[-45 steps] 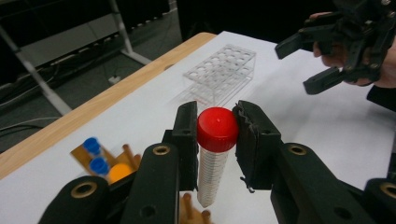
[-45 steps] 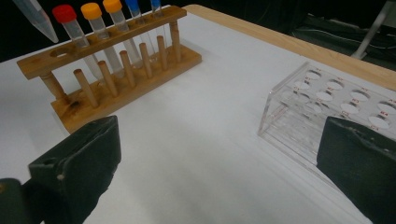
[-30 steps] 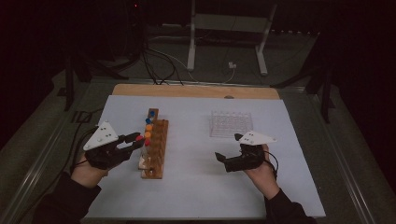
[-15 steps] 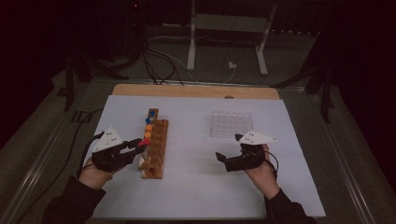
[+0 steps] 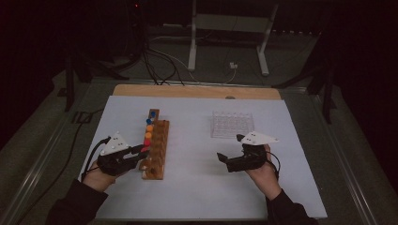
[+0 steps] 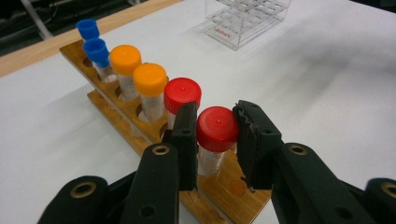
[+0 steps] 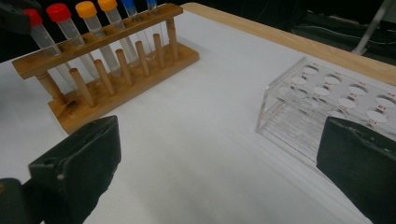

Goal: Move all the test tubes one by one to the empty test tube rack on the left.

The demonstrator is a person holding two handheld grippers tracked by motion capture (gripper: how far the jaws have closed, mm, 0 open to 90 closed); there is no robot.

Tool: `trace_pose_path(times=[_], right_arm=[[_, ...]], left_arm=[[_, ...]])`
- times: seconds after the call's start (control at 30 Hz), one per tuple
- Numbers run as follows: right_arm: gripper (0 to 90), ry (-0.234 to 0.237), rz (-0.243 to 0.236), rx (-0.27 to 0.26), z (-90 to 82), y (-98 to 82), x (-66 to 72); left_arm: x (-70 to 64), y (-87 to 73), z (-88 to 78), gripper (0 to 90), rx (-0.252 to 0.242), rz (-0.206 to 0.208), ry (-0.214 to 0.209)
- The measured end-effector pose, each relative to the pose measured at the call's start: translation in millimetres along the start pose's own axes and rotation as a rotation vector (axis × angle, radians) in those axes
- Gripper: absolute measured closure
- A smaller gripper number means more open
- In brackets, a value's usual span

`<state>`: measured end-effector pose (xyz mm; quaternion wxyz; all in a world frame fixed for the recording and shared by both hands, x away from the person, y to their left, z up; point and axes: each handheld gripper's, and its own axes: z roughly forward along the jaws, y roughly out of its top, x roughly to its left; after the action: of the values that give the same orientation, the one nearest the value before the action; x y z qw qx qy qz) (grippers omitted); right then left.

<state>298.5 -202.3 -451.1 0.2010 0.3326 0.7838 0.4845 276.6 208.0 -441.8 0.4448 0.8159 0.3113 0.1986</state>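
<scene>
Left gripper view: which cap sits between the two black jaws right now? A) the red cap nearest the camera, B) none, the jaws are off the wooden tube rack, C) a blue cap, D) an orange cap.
A: the left gripper has its black jaws on either side of the nearest red-capped clear tube, standing at the end of the wooden tube rack.
</scene>
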Motion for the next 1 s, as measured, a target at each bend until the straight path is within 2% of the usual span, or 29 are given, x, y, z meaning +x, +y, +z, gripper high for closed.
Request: trace_pose_path(times=[0.17,0.27,0.3,0.37,0.4,0.43,0.5,0.57,0.63,0.67,0.8,0.87,1.0], right_arm=[[0.1,0.004,0.002,-0.002,-0.4,0.1,-0.1],[0.1,0.003,0.002,-0.004,-1.1,0.3,-0.6],[0.1,0.003,0.003,-0.006,-1.3,0.4,-0.8],[0.1,0.003,0.004,-0.008,-2.2,0.6,-1.2],[0.1,0.002,0.005,-0.01,-2.6,0.6,-1.5],[0.1,0.0,0.005,-0.01,-3.0,0.6,-1.7],[0.1,0.002,0.006,-0.015,-4.1,0.3,-2.1],[0.1,0.002,0.006,-0.018,-4.9,-0.3,-2.3],[0.1,0.001,0.008,-0.017,-5.6,-1.8,-2.5],[0.1,-0.001,0.009,-0.016,-5.9,-3.1,-2.7],[0.2,-0.013,0.02,-0.017,-7.8,-9.0,-4.9],[0.1,-0.018,0.022,-0.02,-8.5,-11.5,-6.0],[0.1,-0.026,0.022,-0.014,-8.0,-14.9,-7.3]], left_arm=[[-1.4,-0.2,-0.1,70.4,0.0,0.022,0.0],[-2.5,0.4,-1.4,63.1,-0.011,0.025,-0.003],[-3.0,1.3,-2.4,59.2,-0.016,0.019,-0.001],[-3.7,3.7,-5.2,44.1,-0.014,0.012,0.002],[-4.5,5.0,-7.2,39.9,-0.015,0.008,0.02],[-4.7,6.2,-9.5,31.9,-0.023,0.0,0.026],[-5.0,7.7,-15.0,20.7,-0.055,-0.014,0.016],[-4.1,7.7,-18.9,14.4,-0.072,-0.021,-0.013],[-2.3,5.6,-18.6,4.2,-0.063,-0.024,-0.037],[-1.6,3.5,-17.7,1.5,-0.059,-0.025,-0.033],[5.1,-6.6,-17.1,0.4,-0.077,-0.027,-0.063],[7.8,-11.5,-17.4,0.4,-0.095,-0.026,-0.045],[12.0,-23.0,-15.0,0.4,-0.086,-0.03,-0.045]])
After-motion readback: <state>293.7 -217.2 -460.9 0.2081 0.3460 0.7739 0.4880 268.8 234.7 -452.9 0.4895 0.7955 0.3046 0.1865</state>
